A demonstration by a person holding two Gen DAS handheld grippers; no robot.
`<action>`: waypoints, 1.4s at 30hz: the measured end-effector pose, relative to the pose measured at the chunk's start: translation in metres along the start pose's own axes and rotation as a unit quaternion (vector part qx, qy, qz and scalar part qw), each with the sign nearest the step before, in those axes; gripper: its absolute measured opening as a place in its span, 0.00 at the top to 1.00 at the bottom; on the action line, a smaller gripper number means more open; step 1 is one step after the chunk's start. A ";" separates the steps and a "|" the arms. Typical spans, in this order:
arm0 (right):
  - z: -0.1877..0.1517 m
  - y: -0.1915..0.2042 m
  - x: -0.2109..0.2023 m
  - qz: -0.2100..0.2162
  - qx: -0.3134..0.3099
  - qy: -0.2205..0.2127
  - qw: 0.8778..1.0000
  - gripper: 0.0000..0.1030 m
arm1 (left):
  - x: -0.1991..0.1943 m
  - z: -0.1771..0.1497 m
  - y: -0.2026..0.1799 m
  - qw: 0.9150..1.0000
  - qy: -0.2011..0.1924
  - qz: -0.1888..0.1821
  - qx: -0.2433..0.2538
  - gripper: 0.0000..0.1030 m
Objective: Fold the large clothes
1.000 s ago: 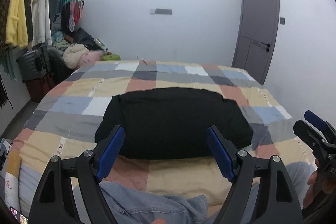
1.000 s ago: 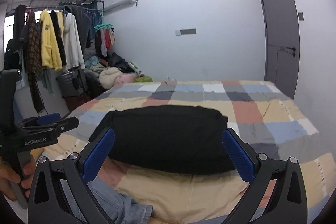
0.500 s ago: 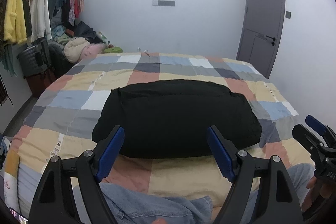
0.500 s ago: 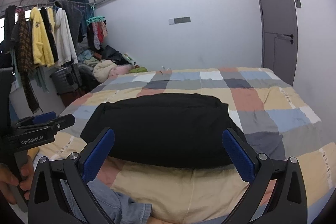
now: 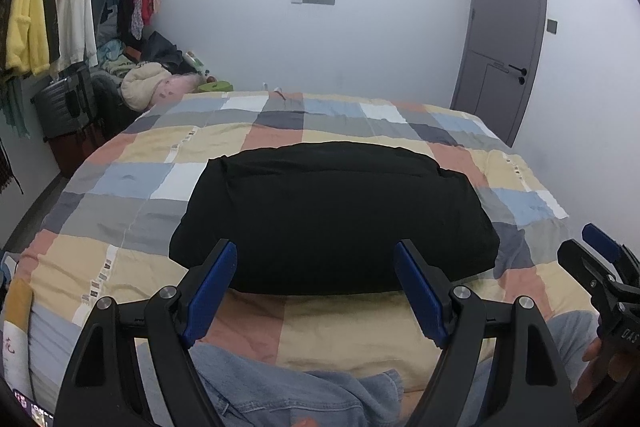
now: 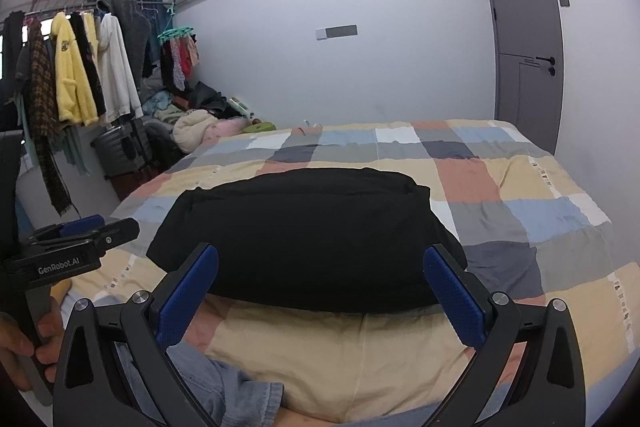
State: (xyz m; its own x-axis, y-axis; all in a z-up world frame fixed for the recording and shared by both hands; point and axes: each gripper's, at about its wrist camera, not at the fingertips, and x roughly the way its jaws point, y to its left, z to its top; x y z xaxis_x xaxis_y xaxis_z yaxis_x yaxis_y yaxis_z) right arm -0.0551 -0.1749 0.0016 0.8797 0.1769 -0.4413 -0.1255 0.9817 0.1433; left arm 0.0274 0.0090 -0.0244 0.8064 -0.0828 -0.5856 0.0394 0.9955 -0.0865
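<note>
Both blue-padded grippers, left gripper [image 5: 314,291] and right gripper [image 6: 322,301], gape empty; soft, floppy black folded garment [image 5: 332,215] near the checked bedspread's [image 5: 128,179] front edge wants corner grips.

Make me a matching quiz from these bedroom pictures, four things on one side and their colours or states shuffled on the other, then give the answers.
Things:
1. garment
2. door
3. robe
4. left gripper

Colour or state:
A. yellow, hanging on the rack
B. open, holding nothing
C. black, folded on the bed
D. grey, closed

Pairs: 1-C, 2-D, 3-A, 4-B
</note>
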 end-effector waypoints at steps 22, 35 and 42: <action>-0.005 0.002 0.004 -0.005 -0.003 0.002 1.000 0.00 | -0.002 0.000 0.003 1.000 -0.007 0.005 -0.011 0.21; -0.010 -0.003 0.005 -0.004 0.004 0.006 1.000 0.00 | -0.003 -0.003 0.003 1.000 -0.007 -0.004 -0.014 0.21; -0.009 -0.003 0.004 -0.005 0.003 0.003 1.000 0.00 | -0.003 -0.004 0.000 1.000 -0.002 -0.012 -0.018 0.21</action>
State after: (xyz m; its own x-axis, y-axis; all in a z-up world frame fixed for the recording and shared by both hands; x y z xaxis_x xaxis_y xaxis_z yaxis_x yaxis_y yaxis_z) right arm -0.0553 -0.1761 -0.0079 0.8786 0.1666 -0.4475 -0.1130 0.9831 0.1441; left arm 0.0229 0.0095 -0.0263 0.8079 -0.1054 -0.5798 0.0367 0.9910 -0.1291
